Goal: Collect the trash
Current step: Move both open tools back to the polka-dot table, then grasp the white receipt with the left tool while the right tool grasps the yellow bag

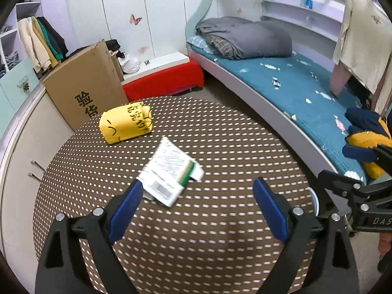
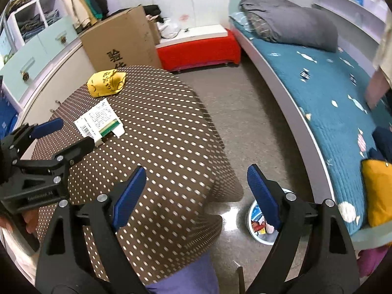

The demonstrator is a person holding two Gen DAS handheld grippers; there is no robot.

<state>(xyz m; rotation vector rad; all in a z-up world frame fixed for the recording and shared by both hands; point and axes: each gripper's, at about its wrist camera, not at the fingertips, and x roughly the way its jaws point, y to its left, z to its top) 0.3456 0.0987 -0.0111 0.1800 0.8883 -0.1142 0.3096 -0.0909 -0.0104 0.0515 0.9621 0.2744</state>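
Observation:
A flattened white and green carton [image 1: 169, 171] lies on the brown dotted tablecloth [image 1: 220, 232]. A crumpled yellow bag [image 1: 126, 123] sits beyond it, near the table's far edge. My left gripper [image 1: 198, 186] hangs open over the table. The carton's near end lies just ahead of the gripper's left pad, and nothing is pressed between the pads. In the right wrist view the carton [image 2: 100, 120] and yellow bag [image 2: 106, 82] lie far left. My right gripper [image 2: 196, 171] is open and empty above the table's right edge. A round white bin [image 2: 259, 235] with wrappers stands on the floor, partly hidden by the right finger.
A cardboard box [image 1: 85, 85] stands behind the table, against a low cabinet. A red bench [image 1: 164, 80] and a bed with a teal sheet [image 1: 294, 90] and a grey quilt lie beyond. Bare floor [image 2: 240, 112] runs between table and bed. Yellow and navy clothing [image 1: 367, 132] lies on the bed.

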